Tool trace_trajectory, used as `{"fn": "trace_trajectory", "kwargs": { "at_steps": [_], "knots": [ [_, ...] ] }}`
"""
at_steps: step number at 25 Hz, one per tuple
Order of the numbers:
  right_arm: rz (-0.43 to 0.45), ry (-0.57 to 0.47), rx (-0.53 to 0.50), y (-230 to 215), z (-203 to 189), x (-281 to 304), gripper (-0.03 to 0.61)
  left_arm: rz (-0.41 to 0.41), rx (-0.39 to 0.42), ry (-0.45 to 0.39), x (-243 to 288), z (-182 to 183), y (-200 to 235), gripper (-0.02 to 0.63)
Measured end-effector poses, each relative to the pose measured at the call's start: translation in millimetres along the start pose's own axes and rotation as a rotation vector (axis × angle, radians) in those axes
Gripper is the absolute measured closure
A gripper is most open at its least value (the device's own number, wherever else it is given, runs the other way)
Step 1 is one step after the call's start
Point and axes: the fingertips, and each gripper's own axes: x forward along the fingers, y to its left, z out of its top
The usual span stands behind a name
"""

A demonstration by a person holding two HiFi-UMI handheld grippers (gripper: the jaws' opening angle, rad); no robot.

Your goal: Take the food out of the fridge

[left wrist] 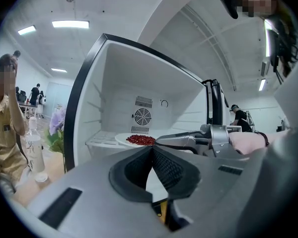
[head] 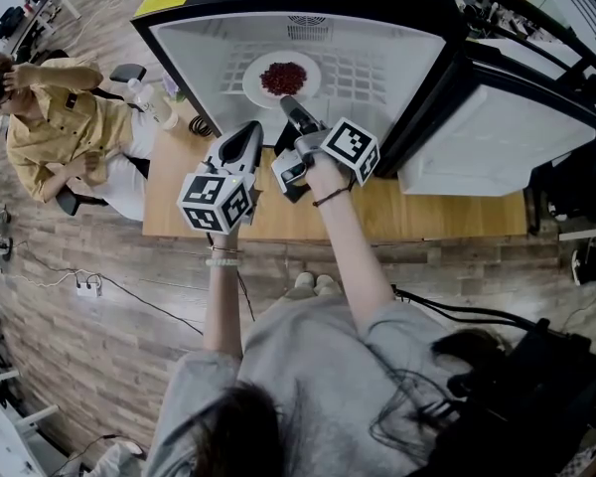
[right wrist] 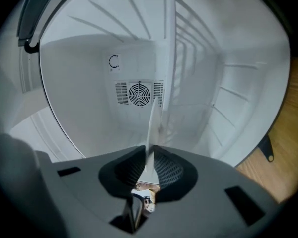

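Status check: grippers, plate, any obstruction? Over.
Left gripper shut, empty, outside fridge. Right gripper clamped on plate rim, red food aboard, on shelf. Door open.

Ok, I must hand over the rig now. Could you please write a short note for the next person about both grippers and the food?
Left gripper: jaws together, empty, held in front of the fridge.
Right gripper: inside the fridge, closed on the near rim of the plate.
Red food: on the plate, on the wire shelf.
Done: door open, plate gripped.
Left: draw the plate out level, probably onto the wooden table.
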Motion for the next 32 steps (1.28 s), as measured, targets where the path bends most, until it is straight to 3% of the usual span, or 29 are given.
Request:
{"fn": "trace_trajectory", "kwargs": {
  "at_steps": [13, 32],
  "knots": [
    [0.03, -0.012, 0.113, 0.2, -2.7, -3.9, 0.537, 0.001, -0.002, -0.009, -6.7, 2.5, 1.2, 0.606],
    [0.089, 0.07, 0.084, 24.1, -12.1, -29.3, 0.535, -0.034, 0.003, -0.044, -19.0, 11.1, -21.2, 0.606]
  ]
}}
